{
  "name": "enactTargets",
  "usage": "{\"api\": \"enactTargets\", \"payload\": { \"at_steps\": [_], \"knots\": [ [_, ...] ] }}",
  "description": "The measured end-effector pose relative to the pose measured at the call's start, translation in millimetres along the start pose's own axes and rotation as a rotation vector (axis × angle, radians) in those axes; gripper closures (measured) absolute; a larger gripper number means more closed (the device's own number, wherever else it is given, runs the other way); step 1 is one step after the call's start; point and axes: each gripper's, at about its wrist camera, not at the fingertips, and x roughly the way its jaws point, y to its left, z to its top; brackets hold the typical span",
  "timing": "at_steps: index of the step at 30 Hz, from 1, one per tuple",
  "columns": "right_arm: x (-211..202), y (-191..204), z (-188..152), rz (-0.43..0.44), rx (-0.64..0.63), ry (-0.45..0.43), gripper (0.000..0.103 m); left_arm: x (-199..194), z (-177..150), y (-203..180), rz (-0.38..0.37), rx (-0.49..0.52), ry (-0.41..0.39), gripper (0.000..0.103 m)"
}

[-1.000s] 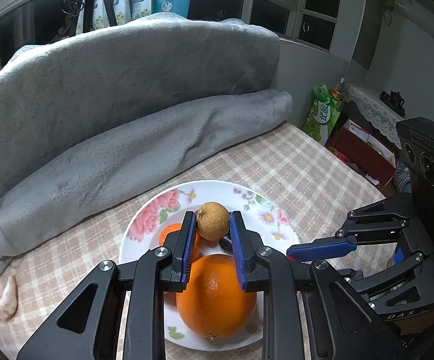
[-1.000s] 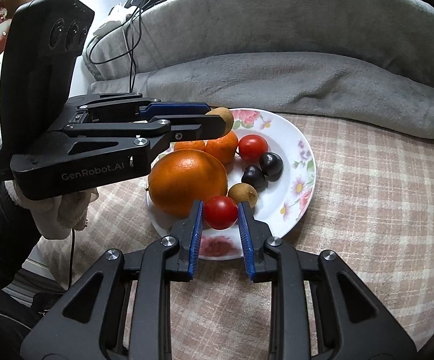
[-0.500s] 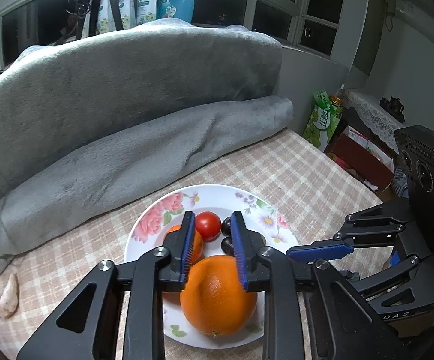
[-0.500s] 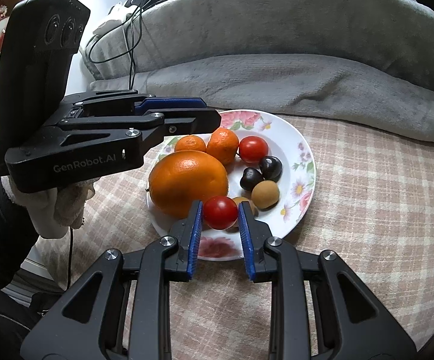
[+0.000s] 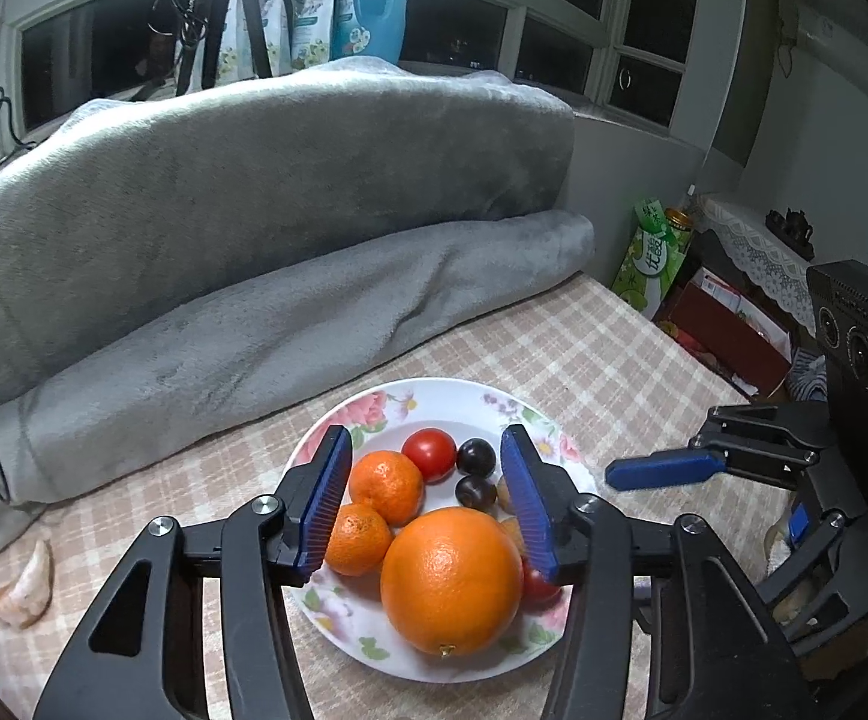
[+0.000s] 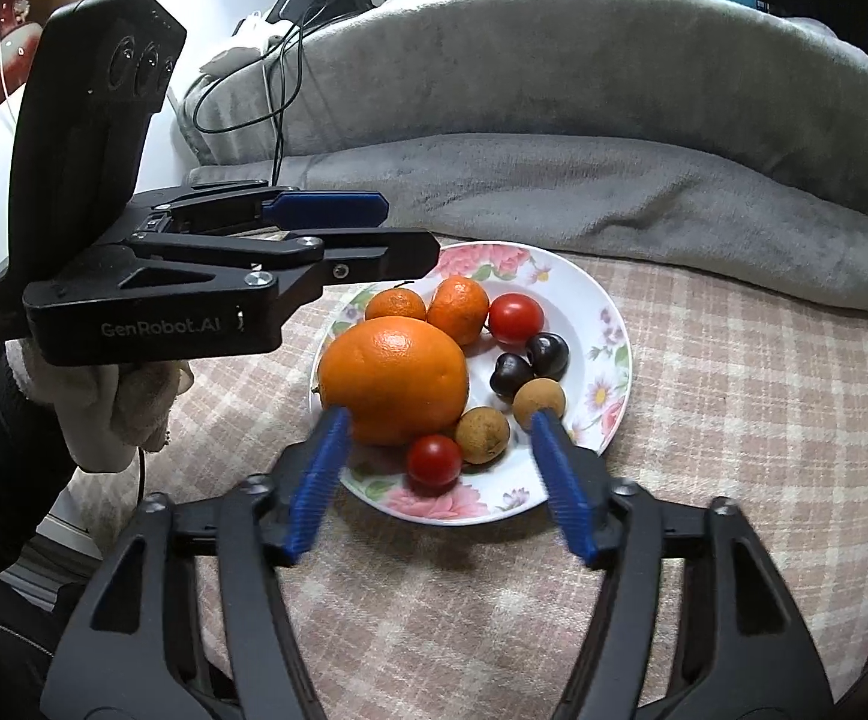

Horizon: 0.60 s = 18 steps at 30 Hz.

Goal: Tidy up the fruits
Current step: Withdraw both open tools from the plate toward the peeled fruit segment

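Both released: you are spreading left gripper [image 5: 425, 495] and right gripper [image 6: 439, 468] wide, empty; cherry tomato [image 6: 434, 461] resting at plate's [image 6: 607, 324] 6 o'clock, sorted.

hidden: left gripper's [image 5: 425, 501] right finger [image 5: 526, 510] covers most of both longans [image 5: 502, 492]; large orange [image 5: 451, 582] hides most of near cherry tomato [image 5: 538, 585] | blurred: right gripper's [image 6: 439, 480] fingers [image 6: 317, 480] | cut off: both handles at bottom edge
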Motion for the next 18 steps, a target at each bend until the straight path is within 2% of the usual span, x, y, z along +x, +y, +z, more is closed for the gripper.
{"api": "enactTargets", "payload": {
  "at_steps": [1,3,6,7,11,13,18],
  "knots": [
    [-1.2,0.6,0.1,-0.003,-0.004,-0.004,0.025,-1.3,-0.3,-0.1,0.005,-0.001,-0.003,0.040],
    [-3.5,3.0,0.6,-0.009,-0.008,-0.009,0.022,-4.0,-0.1,0.4,0.013,-0.006,-0.010,0.036],
    [-5.4,5.9,1.4,-0.015,-0.015,-0.012,0.018,-7.6,-0.8,1.0,0.026,-0.010,-0.013,0.035],
    [-6.0,6.8,1.5,-0.019,-0.015,-0.015,0.017,-8.8,-1.3,1.1,0.036,-0.011,-0.013,0.031],
    [-8.8,10.3,2.6,-0.028,-0.020,-0.017,0.016,-16.2,-3.4,1.6,0.064,-0.015,-0.018,0.029],
    [-9.5,12.1,3.2,-0.035,-0.024,-0.016,0.016,-19.9,-4.8,1.8,0.079,-0.018,-0.020,0.024],
    [-8.9,16.8,4.3,-0.037,-0.033,-0.007,0.016,-28.1,-6.6,3.3,0.103,-0.024,-0.024,0.023]
  ]
}}
